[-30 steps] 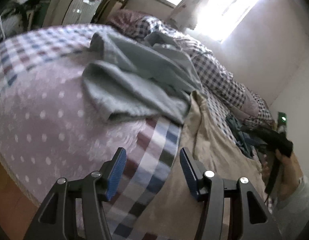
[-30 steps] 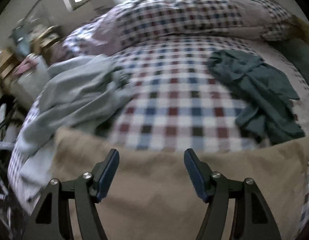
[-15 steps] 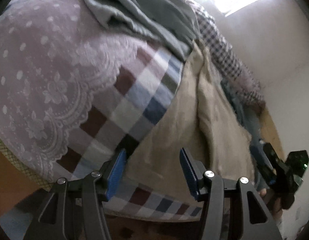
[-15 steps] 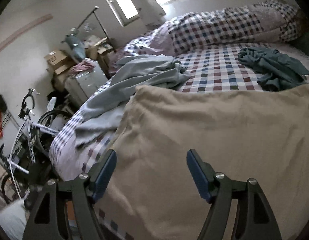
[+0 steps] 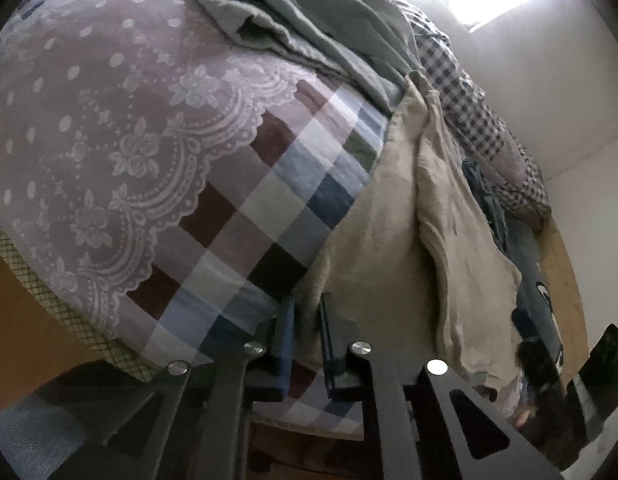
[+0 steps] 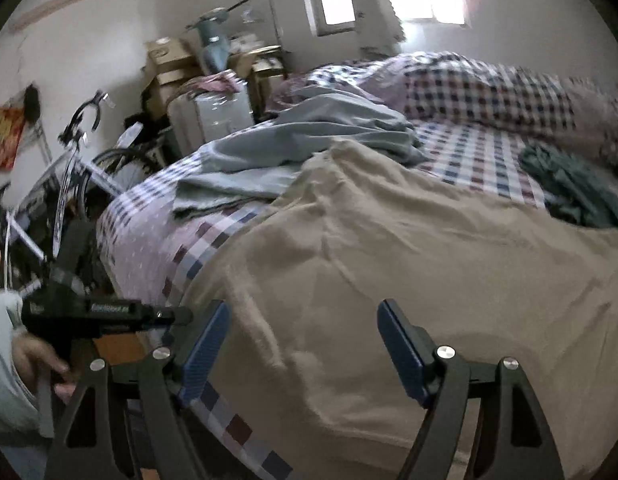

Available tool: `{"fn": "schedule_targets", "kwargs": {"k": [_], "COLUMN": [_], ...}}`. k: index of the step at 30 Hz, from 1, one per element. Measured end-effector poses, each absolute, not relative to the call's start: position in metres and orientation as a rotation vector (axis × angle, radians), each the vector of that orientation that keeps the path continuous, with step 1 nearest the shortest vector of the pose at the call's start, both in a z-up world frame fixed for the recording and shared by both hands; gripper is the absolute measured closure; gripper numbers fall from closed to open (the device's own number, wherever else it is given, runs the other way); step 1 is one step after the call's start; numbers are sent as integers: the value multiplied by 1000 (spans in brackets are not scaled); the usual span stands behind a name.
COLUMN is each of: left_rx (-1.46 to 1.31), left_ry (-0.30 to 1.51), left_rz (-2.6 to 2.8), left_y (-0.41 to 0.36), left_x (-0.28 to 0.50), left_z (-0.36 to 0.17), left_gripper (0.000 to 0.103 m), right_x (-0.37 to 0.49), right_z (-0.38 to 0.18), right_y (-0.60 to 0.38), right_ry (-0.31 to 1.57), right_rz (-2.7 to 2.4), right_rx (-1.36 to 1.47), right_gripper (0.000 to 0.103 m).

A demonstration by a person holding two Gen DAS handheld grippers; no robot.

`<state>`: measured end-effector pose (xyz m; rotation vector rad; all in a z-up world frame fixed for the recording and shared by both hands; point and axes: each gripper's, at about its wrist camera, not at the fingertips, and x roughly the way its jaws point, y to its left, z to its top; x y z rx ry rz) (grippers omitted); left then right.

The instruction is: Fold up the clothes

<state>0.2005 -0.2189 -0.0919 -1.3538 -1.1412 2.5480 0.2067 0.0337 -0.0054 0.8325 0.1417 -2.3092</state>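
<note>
Beige garment [image 6: 389, 280] lies spread on the bed's [image 5: 109, 120] near edge. My left claw [image 5: 307, 340] is closing on its hem; my right claw [image 6: 301, 344] is opening above it, gripping nothing.

Cut off at the right wrist view's lower and right edges: beige garment [image 6: 389, 280]. Blurred along the far side: checked duvet [image 6: 489, 92]. Mostly hidden behind the beige folds: dark green garment [image 5: 487, 196].
</note>
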Motion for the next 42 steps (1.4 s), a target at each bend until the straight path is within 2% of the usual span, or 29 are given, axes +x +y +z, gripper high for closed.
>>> {"fn": "schedule_targets", "kwargs": {"k": [1, 5, 15, 21, 28, 30, 31, 32, 36, 38, 39, 40, 42], "left_rx": [-1343, -1250, -1112, -1050, -1002, -993, -991, -988, -981, -982, -983, -987, -1005], "left_ry": [-1145, -1216, -1264, -1275, -1298, -1308, -1309, -1314, -1321, -1327, -1330, -1335, -1341], "left_rz": [2547, 2502, 2341, 2276, 2226, 2216, 2215, 2212, 2204, 2210, 2212, 2215, 2240], "left_y": [-219, -220, -230, -238, -243, -246, -246, -246, -247, -246, -247, -249, -254], "left_x": [202, 211, 207, 206, 203, 202, 203, 203, 202, 201, 201, 203, 210], "left_z": [-90, -78, -65, -62, -59, -58, -58, -57, -57, -58, -58, -59, -61], "left_gripper": [98, 99, 100, 101, 101, 101, 101, 101, 101, 101, 101, 101, 101], "right_x": [211, 237, 307, 299, 252, 242, 239, 235, 220, 213, 211, 209, 205], "right_z": [-7, -16, -52, -71, -90, -97, -99, -102, -107, -107, -108, -108, -105], "right_y": [28, -1, -80, -123, -139, -139, -141, -143, -148, -151, -152, -152, -151], "right_ry": [172, 397, 884, 1104, 1238, 1269, 1284, 1300, 1296, 1288, 1286, 1285, 1254], "right_rz": [-2304, -2337, -2363, -2467, -2532, -2522, -2520, -2518, -2518, -2513, -2511, -2510, -2502], "right_rx": [823, 710, 364, 239, 324, 341, 349, 357, 393, 404, 411, 419, 448], "right_gripper": [22, 22, 19, 19, 21, 33, 44, 50, 58, 75, 80, 91, 95]}}
